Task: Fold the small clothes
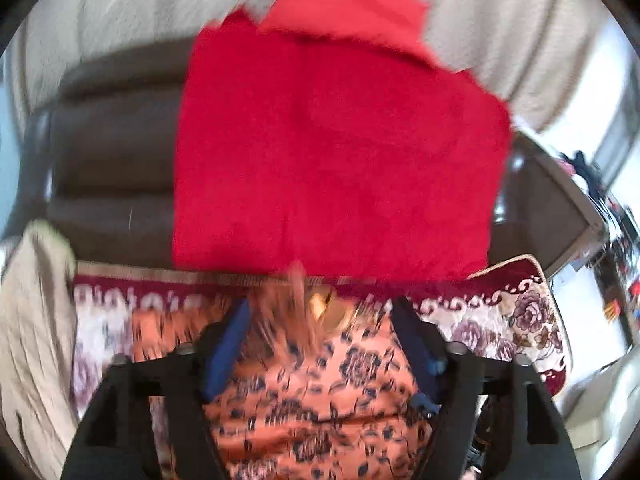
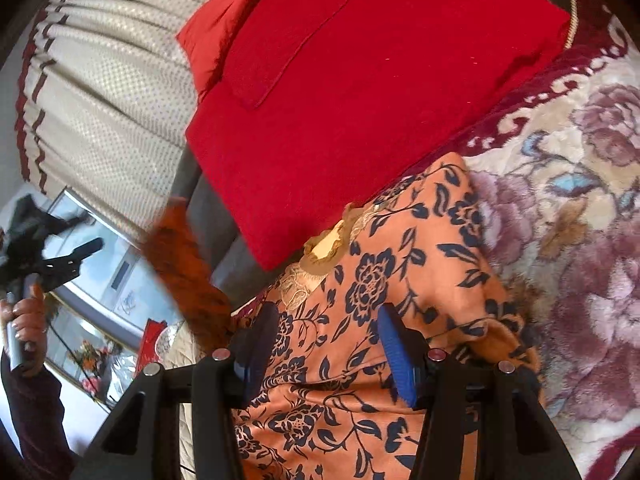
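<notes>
Gaping left claw (image 1: pixel 320 312) empty above orange garment (image 2: pixel 360 320), right claw (image 2: pixel 328 324) half-open, grip unclear.

Bright daylight, motion blur, fisheye warping

I see an orange garment (image 2: pixel 360 300) with navy flowers, a plain red cloth (image 2: pixel 360 100), and a cream blanket (image 2: pixel 560 220) with mauve roses and maroon border.

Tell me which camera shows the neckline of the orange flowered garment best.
The right wrist view. There the orange flowered garment is sharp, and its neckline with pale trim shows clearly below the red cloth. In the left wrist view the neckline is only a motion-blurred yellowish patch.
</notes>
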Available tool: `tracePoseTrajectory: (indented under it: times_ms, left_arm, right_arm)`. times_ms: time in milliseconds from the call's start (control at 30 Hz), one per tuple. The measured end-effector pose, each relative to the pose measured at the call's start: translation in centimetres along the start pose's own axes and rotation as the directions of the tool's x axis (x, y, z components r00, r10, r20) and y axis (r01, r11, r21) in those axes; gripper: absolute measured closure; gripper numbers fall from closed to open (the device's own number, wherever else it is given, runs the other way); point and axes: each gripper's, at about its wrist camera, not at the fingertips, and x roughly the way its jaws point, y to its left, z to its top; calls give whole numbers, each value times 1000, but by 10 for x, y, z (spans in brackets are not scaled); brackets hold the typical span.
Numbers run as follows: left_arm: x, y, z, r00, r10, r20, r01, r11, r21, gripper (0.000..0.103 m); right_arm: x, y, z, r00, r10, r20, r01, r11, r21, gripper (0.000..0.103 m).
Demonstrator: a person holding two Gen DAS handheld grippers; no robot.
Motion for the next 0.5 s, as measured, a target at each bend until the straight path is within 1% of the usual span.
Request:
tracePoseTrajectory:
  times_ms: [33, 67, 100, 133, 233, 300, 333, 367, 400, 433, 467, 500]
  left_arm:
    - [-5, -8, -2, 1000, -3, 31, 2, 999, 43, 26]
    - [-7, -12, -4, 999, 2, 42, -5, 997, 72, 26]
    - [-7, -13, -9, 998, 33, 50, -37, 994, 99, 26]
    - [-3, -11, -12, 997, 57, 50, -62, 992, 106, 26]
    - [11, 16, -31, 995, 102, 22, -103, 991, 81, 26]
    - [25, 48, -48, 988, 154, -10, -154, 988, 20, 26]
    - [28, 59, -61, 984, 177, -11, -177, 984, -6, 26]
    - [35, 76, -72, 976, 215, -19, -216, 976, -40, 26]
    - [43, 96, -87, 962, 273, -31, -275, 958, -82, 26]
    - [50, 111, -99, 949, 312, -40, -315, 942, -117, 26]
    - [58, 131, -114, 934, 352, -54, -356, 920, -165, 26]
    - [64, 144, -123, 924, 376, -67, -382, 903, -197, 26]
  right_arm:
    - [-2, -3, 2, 1000, 1, 3, -1, 1000, 13, 47]
    - [-3, -3, 2, 1000, 5, 6, -5, 1000, 21, 47]
    - [-6, -4, 3, 1000, 10, 10, -10, 1000, 26, 46]
    - [-6, -4, 3, 1000, 11, 12, -11, 1000, 25, 44]
    - [-3, -1, 3, 1000, 26, -10, -25, 999, 19, 43]
    - [6, 2, 2, 997, 60, -48, -59, 998, 34, 43]
    - [11, 4, 2, 994, 86, -71, -82, 995, 51, 43]
    - [17, 5, 1, 990, 110, -91, -104, 992, 66, 43]
    - [24, 8, -1, 983, 140, -116, -131, 988, 84, 43]
    - [31, 11, -3, 977, 161, -140, -148, 984, 98, 43]
    - [40, 14, -4, 973, 171, -158, -155, 982, 108, 43]
    - [48, 18, -5, 970, 178, -168, -160, 981, 113, 43]
